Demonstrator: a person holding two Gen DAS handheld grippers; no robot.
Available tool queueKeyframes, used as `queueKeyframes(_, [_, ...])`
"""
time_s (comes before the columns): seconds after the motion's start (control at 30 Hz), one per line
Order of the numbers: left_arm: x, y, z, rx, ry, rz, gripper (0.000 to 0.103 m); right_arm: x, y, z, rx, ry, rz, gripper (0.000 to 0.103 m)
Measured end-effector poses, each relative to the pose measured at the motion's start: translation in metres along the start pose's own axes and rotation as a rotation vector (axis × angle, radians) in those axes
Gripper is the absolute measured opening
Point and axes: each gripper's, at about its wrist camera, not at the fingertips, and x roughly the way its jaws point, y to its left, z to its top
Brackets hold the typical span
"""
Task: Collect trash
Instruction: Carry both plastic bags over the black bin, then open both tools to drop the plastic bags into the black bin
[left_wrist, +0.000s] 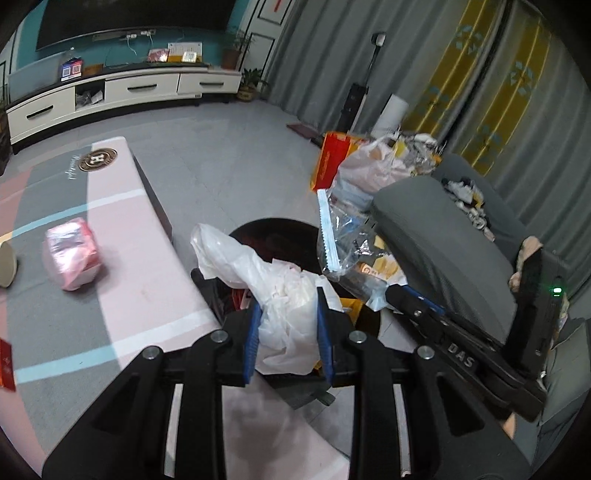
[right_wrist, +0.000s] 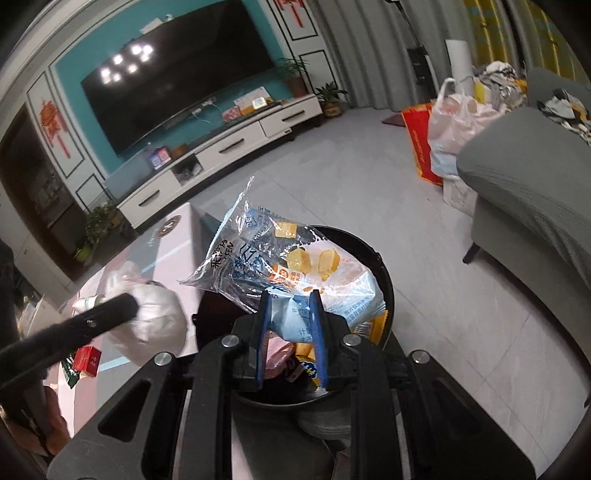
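So both grippers have something clamped over the bin. Nearest in the left wrist view, the left gripper (left_wrist: 286, 325) is closed tight on a crumpled white plastic bag (left_wrist: 273, 288), which sticks up between its blue pads and sits above the near rim of the black trash bin (left_wrist: 280, 229). In the right wrist view, the right gripper (right_wrist: 290, 334) is pinching a clear-and-blue snack wrapper (right_wrist: 280, 258) with yellow pictures on it, held right over the open bin (right_wrist: 384, 280), where some orange and pink wrappers already lie inside.

Left of the bin is the pink coffee table (left_wrist: 122, 236), with a pink tissue pack (left_wrist: 72, 254) on it and a small red box (right_wrist: 86, 362) near its close edge. To the right there's the grey sofa (left_wrist: 443, 236). Further back, a full plastic bag (right_wrist: 454, 125) and a red carton (right_wrist: 419, 144) stand on the floor beside the sofa, and at the far wall there's the white TV cabinet (right_wrist: 236, 144) under the TV (right_wrist: 184, 74).
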Motion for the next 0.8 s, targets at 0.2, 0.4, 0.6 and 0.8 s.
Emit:
queueKeyframes(0.2, [0.040, -0.008, 0.004, 0.017, 0.074, 0.023, 0.029, 0.025, -0.005, 0.003, -0.006, 0.044, -0.065, 0.022])
queueKeyframes(0.4, [0.061, -0.010, 0.008, 0.038, 0.076, 0.054, 0.045, 0.046, -0.011, 0.004, 0.025, 0.093, -0.071, 0.027])
queueKeyframes(0.6, [0.064, -0.007, 0.011, 0.031, 0.062, 0.044, 0.068, 0.049, -0.016, 0.005, 0.067, 0.091, -0.084, 0.057])
queueKeyframes(0.8, [0.042, 0.000, 0.001, 0.043, 0.023, 0.034, 0.079, 0.046, -0.022, 0.007, 0.101, 0.085, -0.062, 0.057])
